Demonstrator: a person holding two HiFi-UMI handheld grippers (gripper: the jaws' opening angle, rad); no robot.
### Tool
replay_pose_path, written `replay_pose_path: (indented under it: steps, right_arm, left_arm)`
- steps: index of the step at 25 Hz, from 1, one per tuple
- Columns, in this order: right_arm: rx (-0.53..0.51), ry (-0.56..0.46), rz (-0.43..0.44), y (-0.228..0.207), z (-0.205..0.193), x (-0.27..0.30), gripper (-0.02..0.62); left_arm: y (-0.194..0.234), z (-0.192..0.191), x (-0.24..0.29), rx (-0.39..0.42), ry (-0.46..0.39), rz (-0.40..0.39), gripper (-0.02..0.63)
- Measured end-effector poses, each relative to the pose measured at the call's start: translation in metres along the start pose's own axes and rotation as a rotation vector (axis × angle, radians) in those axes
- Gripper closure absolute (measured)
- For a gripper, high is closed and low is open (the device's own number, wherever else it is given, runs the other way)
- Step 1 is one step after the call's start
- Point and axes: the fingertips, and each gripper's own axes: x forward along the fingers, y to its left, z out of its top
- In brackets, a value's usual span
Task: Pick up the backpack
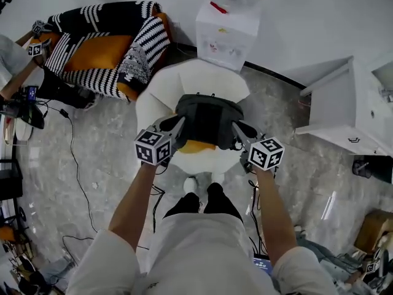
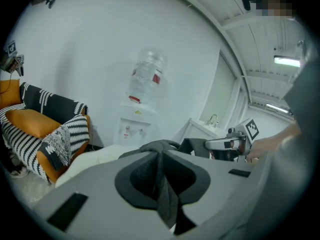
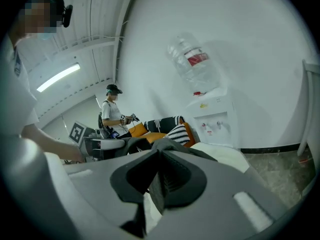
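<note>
Above white rounded seat [image 1: 206, 78]: soft dark fabric backpack [image 1: 209, 118]; left gripper [image 1: 180, 125], right gripper [image 1: 236, 129] each pinching fabric fold.

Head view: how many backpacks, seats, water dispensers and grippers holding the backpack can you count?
backpack: 1
seats: 2 (striped armchair, white seat)
water dispenser: 1
grippers clamped on the backpack: 2 (left gripper, right gripper)
total: 6
</note>
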Motion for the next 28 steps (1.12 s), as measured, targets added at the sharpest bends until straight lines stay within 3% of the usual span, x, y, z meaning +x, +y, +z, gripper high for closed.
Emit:
replay_pose_path:
  steps: [20, 28]
  right_arm:
    - [-0.066, -0.144, 0.085, 0.081, 0.092, -0.038, 0.566]
    - [-0.106, -0.194, 0.097, 0.097, 0.142, -0.047, 0.566]
  left_arm:
    - [-0.042, 0.09, -0.079, 0.084, -0.203, -0.024, 0.589]
    - [-0.053, 0.138, -0.091, 0.157, -0.269, -0.035, 0.589]
